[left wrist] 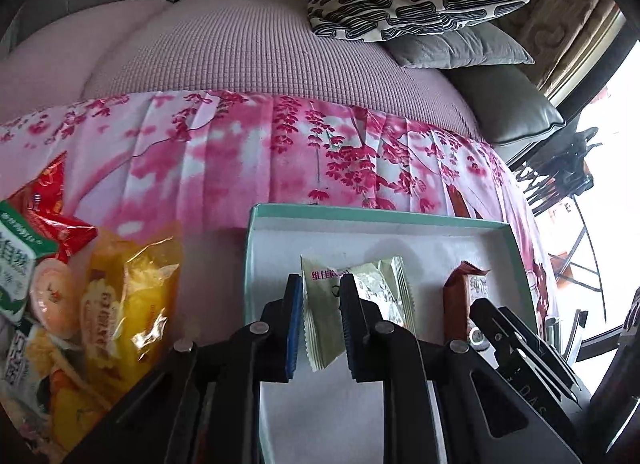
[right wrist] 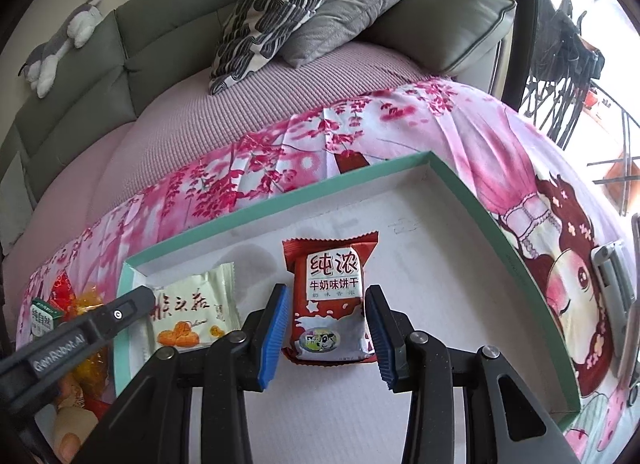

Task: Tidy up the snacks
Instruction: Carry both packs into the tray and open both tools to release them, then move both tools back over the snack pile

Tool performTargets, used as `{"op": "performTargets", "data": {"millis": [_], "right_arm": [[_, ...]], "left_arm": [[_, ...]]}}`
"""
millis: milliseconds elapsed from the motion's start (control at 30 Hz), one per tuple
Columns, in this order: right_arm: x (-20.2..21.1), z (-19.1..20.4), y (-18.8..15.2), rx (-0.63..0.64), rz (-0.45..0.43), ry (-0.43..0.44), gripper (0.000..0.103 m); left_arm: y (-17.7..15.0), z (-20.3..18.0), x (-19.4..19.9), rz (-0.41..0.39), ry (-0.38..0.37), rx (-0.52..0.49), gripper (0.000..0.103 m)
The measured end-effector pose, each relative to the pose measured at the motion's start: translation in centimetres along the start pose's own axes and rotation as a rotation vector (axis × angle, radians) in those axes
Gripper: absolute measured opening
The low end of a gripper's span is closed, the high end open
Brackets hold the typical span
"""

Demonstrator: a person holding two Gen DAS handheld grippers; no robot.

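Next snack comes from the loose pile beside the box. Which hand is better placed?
Left. The snack pile lies left of the box, beside the left tool; the right tool is further right. Left grips the pale packet, right the red packet, so either must release first.

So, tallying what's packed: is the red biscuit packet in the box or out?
In: the red biscuit packet lies flat on the box floor.

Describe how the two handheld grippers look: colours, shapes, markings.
Both are black plastic with silver pivot rivets. The left gripper and the right gripper each carry two fingers faced with ribbed blue pads. White "GenRobot.AI" lettering marks the left one's side. No hands or sleeves show.
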State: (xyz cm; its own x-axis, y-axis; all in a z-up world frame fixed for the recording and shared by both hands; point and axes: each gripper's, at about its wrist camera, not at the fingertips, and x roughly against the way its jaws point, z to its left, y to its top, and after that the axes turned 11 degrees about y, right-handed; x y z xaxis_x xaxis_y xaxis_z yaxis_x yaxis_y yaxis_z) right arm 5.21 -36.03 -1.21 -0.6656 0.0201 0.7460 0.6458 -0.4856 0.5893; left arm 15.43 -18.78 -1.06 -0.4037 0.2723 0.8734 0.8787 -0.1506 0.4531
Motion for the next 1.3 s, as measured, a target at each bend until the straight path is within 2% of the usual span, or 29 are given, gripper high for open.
{"op": "performTargets", "data": {"millis": [100, 167, 233, 300, 333, 467, 567, 633, 700, 867, 1133, 1300], "right_arm": [[0.7, 0.1, -0.3, -0.006, 0.003, -0.005, 0.043], [1.3, 0.2, -0.7, -0.018, 0.007, -0.004, 0.043], [1.9, 0.1, -1.3, -0.029, 0.013, -0.008, 0.047], [2.5, 0.3, -1.8, -0.031, 0.018, -0.012, 0.050], [2.7, 0.3, -2.0, -0.029, 0.018, -0.012, 0.053], [3.6, 0.9, -3.1, -0.014, 0.013, -0.016, 0.071], [3.7, 1.2, -4.1, -0.004, 0.028, -0.016, 0.084], [3.5, 1.3, -4.8, -0.001, 0.044, -0.011, 0.085], [3.5, 1.5, -5.3, 0.003, 0.050, -0.017, 0.088], [3.6, 2.8, -6.4, 0.036, 0.045, -0.016, 0.103], [4.0, 5.0, -6.8, 0.074, 0.033, -0.021, 0.103], [4.6, 6.5, -6.8, 0.090, 0.014, -0.020, 0.103]], "left_arm": [[-0.3, 0.2, 1.6, -0.018, 0.021, -0.004, 0.023], [-0.6, 0.3, 2.9, -0.046, 0.044, -0.013, 0.040], [-1.0, 0.5, 4.2, -0.069, 0.061, -0.018, 0.050], [-1.5, 0.9, 5.2, -0.087, 0.092, -0.021, 0.051], [-1.8, 1.0, 5.4, -0.092, 0.105, -0.022, 0.054], [-3.6, 2.5, 6.7, -0.115, 0.177, -0.016, 0.078], [-4.6, 3.5, 7.2, -0.128, 0.226, -0.009, 0.083], [-5.3, 4.2, 7.6, -0.141, 0.256, -0.010, 0.088], [-5.9, 4.9, 7.9, -0.154, 0.281, -0.006, 0.089], [-7.0, 7.2, 8.2, -0.169, 0.321, 0.037, 0.094], [-7.6, 9.4, 9.1, -0.201, 0.381, 0.050, 0.094], [-7.8, 11.1, 9.4, -0.173, 0.382, 0.045, 0.094]]}}
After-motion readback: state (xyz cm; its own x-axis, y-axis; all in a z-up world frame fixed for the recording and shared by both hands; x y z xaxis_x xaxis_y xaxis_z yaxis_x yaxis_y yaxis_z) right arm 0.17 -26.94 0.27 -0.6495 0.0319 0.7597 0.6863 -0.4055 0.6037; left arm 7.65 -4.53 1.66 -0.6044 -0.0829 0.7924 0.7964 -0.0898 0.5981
